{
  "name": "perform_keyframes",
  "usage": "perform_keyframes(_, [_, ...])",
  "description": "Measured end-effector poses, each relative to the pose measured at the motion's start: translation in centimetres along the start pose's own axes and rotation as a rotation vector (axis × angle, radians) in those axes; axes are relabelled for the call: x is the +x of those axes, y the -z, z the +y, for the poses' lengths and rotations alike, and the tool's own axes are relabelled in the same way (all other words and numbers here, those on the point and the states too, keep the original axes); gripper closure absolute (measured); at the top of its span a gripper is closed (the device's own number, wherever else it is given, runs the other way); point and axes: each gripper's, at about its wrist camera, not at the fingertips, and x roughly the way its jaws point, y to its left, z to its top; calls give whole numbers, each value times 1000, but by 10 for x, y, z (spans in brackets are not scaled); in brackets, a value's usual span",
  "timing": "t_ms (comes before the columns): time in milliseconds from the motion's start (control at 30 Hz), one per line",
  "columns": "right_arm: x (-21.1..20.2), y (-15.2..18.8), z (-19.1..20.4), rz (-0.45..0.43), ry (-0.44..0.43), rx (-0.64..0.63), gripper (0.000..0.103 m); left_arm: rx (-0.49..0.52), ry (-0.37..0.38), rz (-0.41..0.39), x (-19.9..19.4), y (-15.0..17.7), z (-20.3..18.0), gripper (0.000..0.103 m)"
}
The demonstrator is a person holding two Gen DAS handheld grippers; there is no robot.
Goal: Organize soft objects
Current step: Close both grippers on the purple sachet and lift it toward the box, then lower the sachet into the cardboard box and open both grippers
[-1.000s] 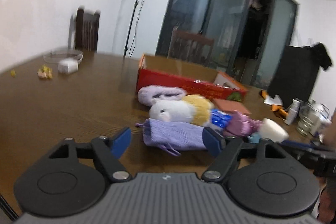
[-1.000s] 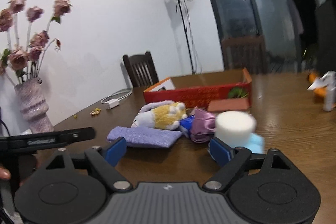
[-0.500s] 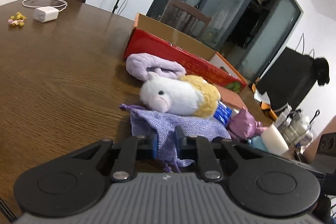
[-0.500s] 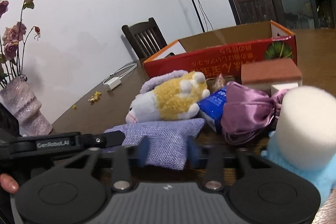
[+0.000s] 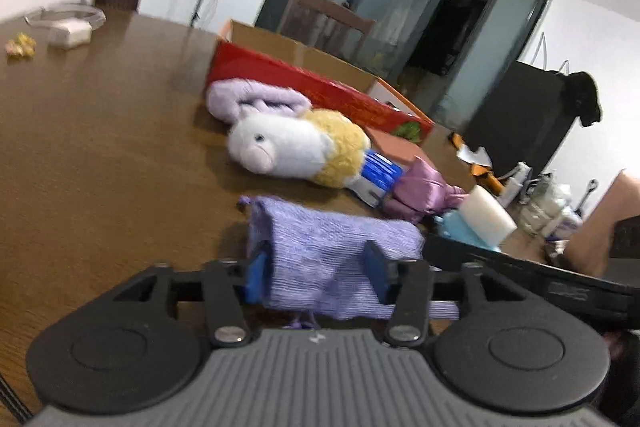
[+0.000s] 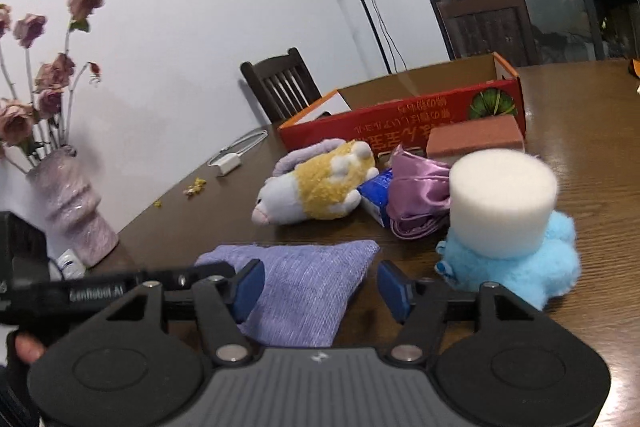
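A lilac knitted pouch (image 5: pixel 332 255) lies on the brown table, seen also in the right wrist view (image 6: pixel 304 279). My left gripper (image 5: pixel 316 277) is open with its jaws on either side of the pouch's near end. My right gripper (image 6: pixel 320 287) is open with its jaws on either side of the pouch's other end. Behind lie a white and yellow plush animal (image 5: pixel 296 147) (image 6: pixel 316 191), a lilac rolled cloth (image 5: pixel 252 99), a shiny purple bag (image 6: pixel 420 195), a white foam cylinder (image 6: pixel 502 203) on a blue fluffy toy (image 6: pixel 532 267), and a blue packet (image 5: pixel 378 173).
An open red cardboard box (image 6: pixel 400 119) (image 5: pixel 304 83) stands behind the pile, a brown block (image 6: pixel 474 139) in front of it. A vase of dried roses (image 6: pixel 68 211) stands at the left edge. A white charger with cable (image 5: pixel 68 35), chairs and a lamp stand lie farther off.
Both grippers' jaws were narrowed on the pouch half a second ago and now stand wider apart. The views have pulled back slightly.
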Motion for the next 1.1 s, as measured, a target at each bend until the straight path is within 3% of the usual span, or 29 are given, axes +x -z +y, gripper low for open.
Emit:
perform_keyframes(67, [10,0,3,19,7,-6,49,8,16,14,1,0,-2,83])
perform_keyframes(133, [16,4,10,36,23,-34,62,47,-8,7,0,2,-7,86])
perform_keyframes(200, [18,8,14,44,37,-48,88,61,-1,3,-3,4,-9,92])
perform_keyframes(233, [17,9,15,39,42,-57,92,59,9,4,-4,5,-10,94])
perform_keyframes(467, [-9,-3,23,-19,45,-95,96,112,96,-69,-26,-14,-33,97])
perform_keyframes(567, [-15,-27,23,-58,33,-119,96,154,123,-103,-25,-45,-42,97])
perform_keyframes(700, [-4,-93,16,-99,6,-151,96,190,148,-142,1,-113,-48,97])
perform_keyframes(833, [53,-185,-1,-64,0,-138,96,170,127,-111,63,-196,-38,97])
perform_keyframes(900, [101,-228,-15,-4,6,-94,96,145,68,-85,106,-232,-26,97])
perform_keyframes(1033, [201,-279,-46,107,81,-38,96,75,-19,29,193,-285,16,96])
perform_keyframes(1100, [248,-291,-59,165,125,-25,96,80,-103,81,230,-302,29,96])
